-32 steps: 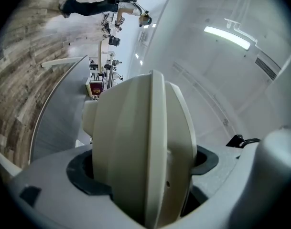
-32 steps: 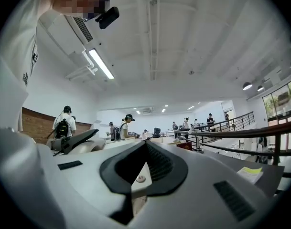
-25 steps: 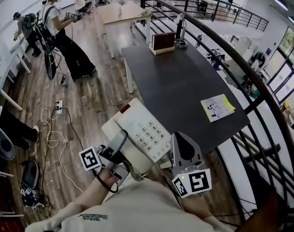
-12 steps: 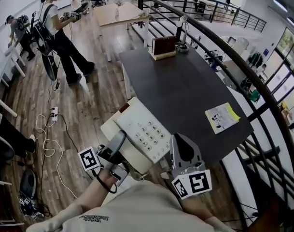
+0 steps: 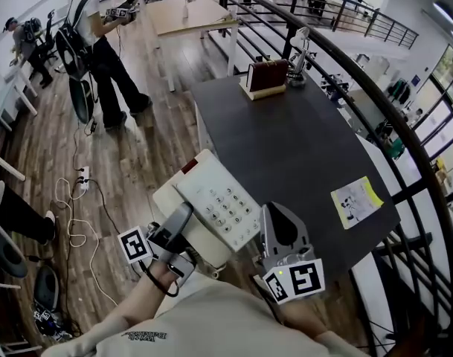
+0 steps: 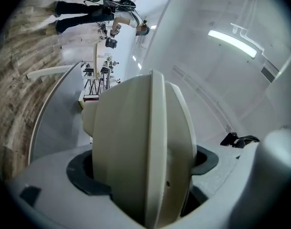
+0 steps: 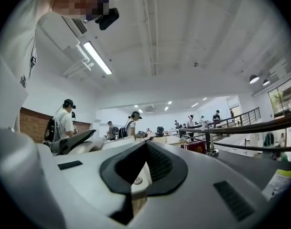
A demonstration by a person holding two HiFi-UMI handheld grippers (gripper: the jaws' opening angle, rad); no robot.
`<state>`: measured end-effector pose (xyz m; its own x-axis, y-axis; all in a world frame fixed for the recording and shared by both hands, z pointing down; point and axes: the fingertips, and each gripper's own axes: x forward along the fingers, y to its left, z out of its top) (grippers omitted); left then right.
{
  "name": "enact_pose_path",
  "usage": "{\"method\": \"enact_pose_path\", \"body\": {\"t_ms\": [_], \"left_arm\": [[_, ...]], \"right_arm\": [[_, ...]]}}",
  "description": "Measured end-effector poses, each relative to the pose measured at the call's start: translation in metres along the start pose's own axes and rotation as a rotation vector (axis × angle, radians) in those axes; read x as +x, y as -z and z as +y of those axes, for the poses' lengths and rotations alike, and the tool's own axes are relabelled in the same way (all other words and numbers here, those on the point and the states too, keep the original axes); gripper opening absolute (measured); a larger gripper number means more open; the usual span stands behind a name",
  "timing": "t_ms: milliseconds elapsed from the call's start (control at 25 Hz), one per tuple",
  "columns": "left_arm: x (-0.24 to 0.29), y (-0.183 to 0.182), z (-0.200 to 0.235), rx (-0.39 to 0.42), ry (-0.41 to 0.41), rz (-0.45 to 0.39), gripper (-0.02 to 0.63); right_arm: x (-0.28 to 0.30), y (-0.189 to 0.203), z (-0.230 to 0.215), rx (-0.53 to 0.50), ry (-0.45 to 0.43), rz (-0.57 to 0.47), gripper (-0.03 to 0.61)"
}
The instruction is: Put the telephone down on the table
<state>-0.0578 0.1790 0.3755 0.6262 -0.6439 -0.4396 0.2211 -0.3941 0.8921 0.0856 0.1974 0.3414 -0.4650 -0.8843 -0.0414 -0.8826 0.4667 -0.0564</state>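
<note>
Open-plan office or lab: desks, wood floor, people with backpacks.

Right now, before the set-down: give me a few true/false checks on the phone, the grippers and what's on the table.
1. The left gripper and the right gripper are both shut on the telephone. True.
2. The telephone's keypad faces down. False: it faces up, toward the head camera.
3. A brown box stands at the far end of the table. True.
4. The leaflet lies right beside that box. False: it lies well apart from it, near the table's right edge toward the near end.
</note>
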Motion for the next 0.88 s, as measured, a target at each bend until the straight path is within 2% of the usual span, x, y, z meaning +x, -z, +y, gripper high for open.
{"method": "enact_pose_path", "body": {"t_ms": [400,720,880], "left_arm": [[0.049,-0.1,0.029,-0.003,-0.017,0.062,0.457],[0.088,-0.186,0.051,-0.053,-0.014,0.097,0.457],[0.107,-0.22,0.064,-0.051,-0.023,0.128,0.457]], "right_arm": [[0.12,-0.004,-0.014,-0.027,0.019,0.036,0.002],[0.217,-0.017,-0.023,-0.044,0.053,0.047,0.002],[0.254,-0.025,-0.031,-0.047,0.081,0.033,0.002]]}}
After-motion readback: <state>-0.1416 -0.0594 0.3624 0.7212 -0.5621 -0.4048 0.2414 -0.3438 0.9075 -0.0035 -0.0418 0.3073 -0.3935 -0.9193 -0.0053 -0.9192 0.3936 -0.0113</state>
